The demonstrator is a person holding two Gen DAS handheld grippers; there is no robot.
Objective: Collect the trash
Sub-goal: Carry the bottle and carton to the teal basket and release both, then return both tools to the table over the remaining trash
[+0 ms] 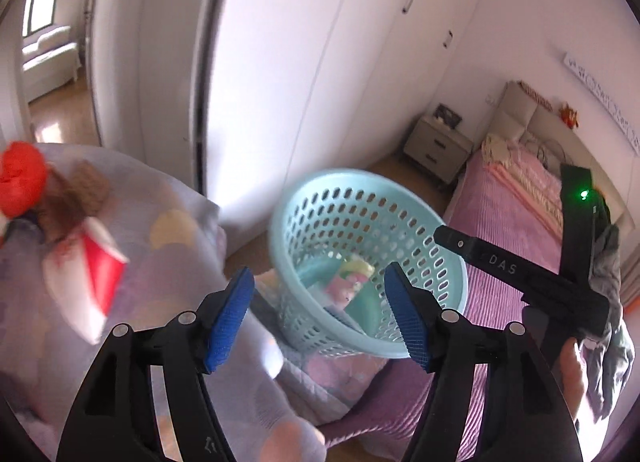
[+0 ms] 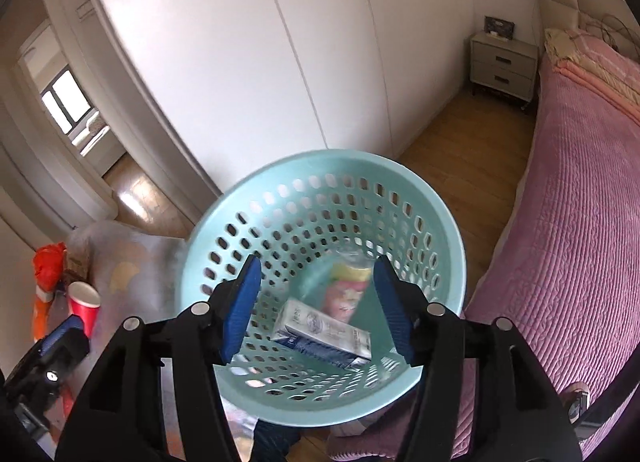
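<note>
A pale turquoise perforated basket point(image 2: 224, 230) stands tilted on bedding, and the left wrist view shows its rim point(image 1: 360, 178) too. Inside lie a white and blue carton point(image 2: 320, 330) and a pink and yellow packet point(image 2: 346, 286). My right gripper point(image 2: 318, 290) hangs open over the basket's mouth, its blue pads touching nothing. My left gripper point(image 1: 318, 302) is open and empty, just short of the basket. A red paper cup point(image 1: 104, 274) and an orange bag point(image 1: 20, 178) lie on the pale blanket to the left.
A bed with a pink cover point(image 2: 560, 222) fills the right side, with a grey nightstand point(image 2: 502, 62) beyond it. White wardrobe doors point(image 2: 320, 42) run along the back. A wooden floor strip point(image 2: 460, 134) separates wardrobe and bed. A doorway point(image 2: 80, 110) opens at left.
</note>
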